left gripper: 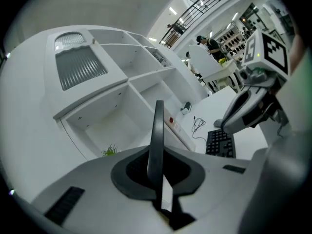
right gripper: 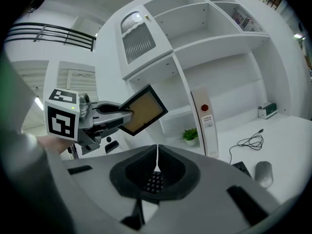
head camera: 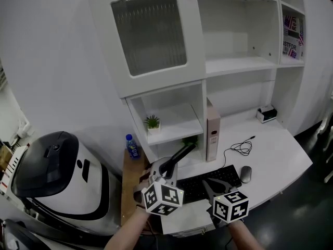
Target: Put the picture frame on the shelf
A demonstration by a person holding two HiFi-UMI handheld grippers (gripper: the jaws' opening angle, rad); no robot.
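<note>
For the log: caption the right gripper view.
Left gripper holds the picture frame near the shelf; right gripper shut, empty.

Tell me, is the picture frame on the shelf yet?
Not yet: the left tool is shut on the picture frame, holding it in front of the shelf.

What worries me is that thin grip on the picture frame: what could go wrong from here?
1. The left gripper pinches the picture frame by one edge only, so it might swivel or slip while being lifted.
2. The small plant stands on the lower shelf; if the frame goes there, it could knock the plant over.
</note>
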